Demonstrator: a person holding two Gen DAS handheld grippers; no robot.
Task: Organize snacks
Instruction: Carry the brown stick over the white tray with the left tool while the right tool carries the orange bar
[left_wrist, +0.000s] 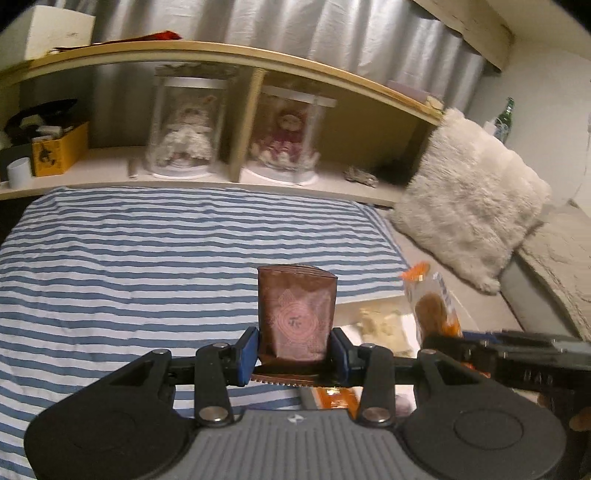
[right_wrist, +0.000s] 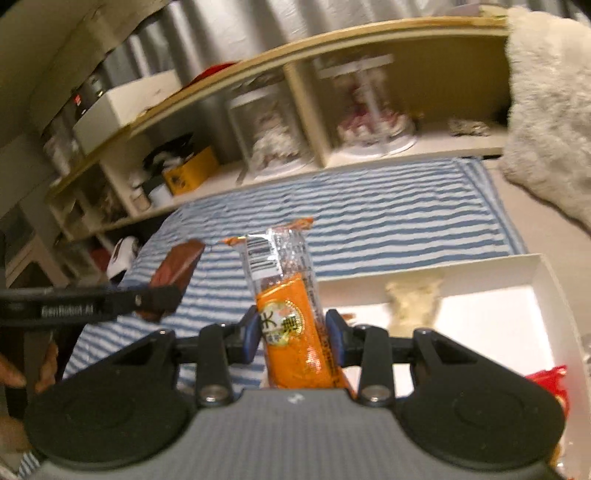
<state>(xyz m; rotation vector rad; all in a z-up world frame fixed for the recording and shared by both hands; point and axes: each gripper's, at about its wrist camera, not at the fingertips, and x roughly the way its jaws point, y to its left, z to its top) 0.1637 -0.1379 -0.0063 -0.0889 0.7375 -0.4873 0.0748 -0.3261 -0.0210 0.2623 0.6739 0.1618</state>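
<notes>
Over the blue-and-white striped cloth (left_wrist: 147, 258), with a wooden shelf (left_wrist: 229, 55) behind it, lies a white box (right_wrist: 532, 273) at the cloth's right edge, a pale snack (right_wrist: 413, 302) inside. The left gripper (left_wrist: 293, 350) clamps a brown packet (left_wrist: 295, 317) upright above the cloth. The right gripper (right_wrist: 291, 334) squeezes an orange snack bar (right_wrist: 295, 332), raised beside the box.

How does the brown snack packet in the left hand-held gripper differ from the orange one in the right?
The brown packet is short, wide and opaque; the orange packet is long, narrow, with a clear upper section bearing a barcode. The brown one stands upright, the orange one tilts slightly. Both are clamped between blue pads, in the left hand-held gripper and right hand-held gripper, above the striped cloth.
</notes>
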